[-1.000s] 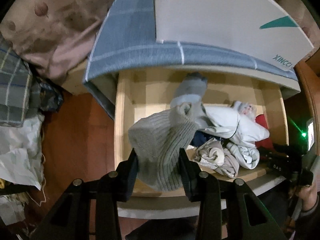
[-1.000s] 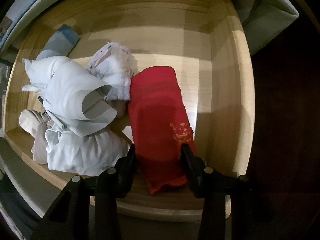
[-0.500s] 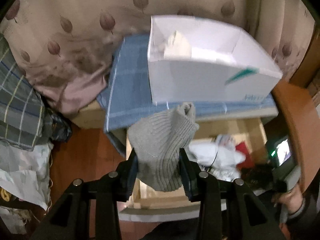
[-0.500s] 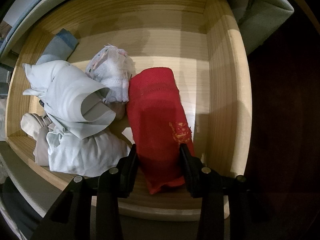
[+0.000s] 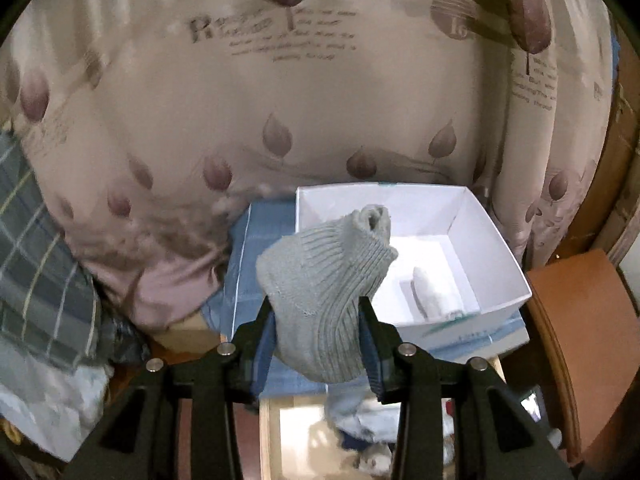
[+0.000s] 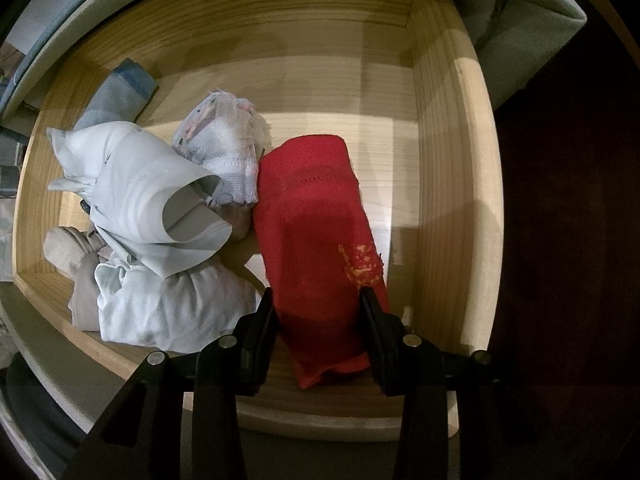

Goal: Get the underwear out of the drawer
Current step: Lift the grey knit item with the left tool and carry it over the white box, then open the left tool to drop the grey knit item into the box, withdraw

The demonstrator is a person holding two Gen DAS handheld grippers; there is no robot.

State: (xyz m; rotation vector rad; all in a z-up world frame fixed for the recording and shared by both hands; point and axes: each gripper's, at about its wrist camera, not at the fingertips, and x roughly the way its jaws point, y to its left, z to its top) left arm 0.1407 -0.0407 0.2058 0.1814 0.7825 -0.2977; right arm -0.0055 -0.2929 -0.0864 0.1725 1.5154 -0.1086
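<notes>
A leaf-print curtain (image 5: pixel 280 92) filled the background. Low in frame, the left gripper (image 5: pixel 318 320) pinched a grey ribbed garment (image 5: pixel 324 280) in its fingers, just before the white box (image 5: pixel 496 240); the next move was likely releasing it there. The right gripper (image 6: pixel 318 312) clamped red underwear (image 6: pixel 316 232) lying in the wooden drawer (image 6: pixel 452 160), ready for lifting.

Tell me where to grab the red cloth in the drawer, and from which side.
Grip the red cloth across its narrow width near the front end, coming straight down from above. It lies flat and long on the drawer floor, and the right gripper already straddles that end.
</notes>
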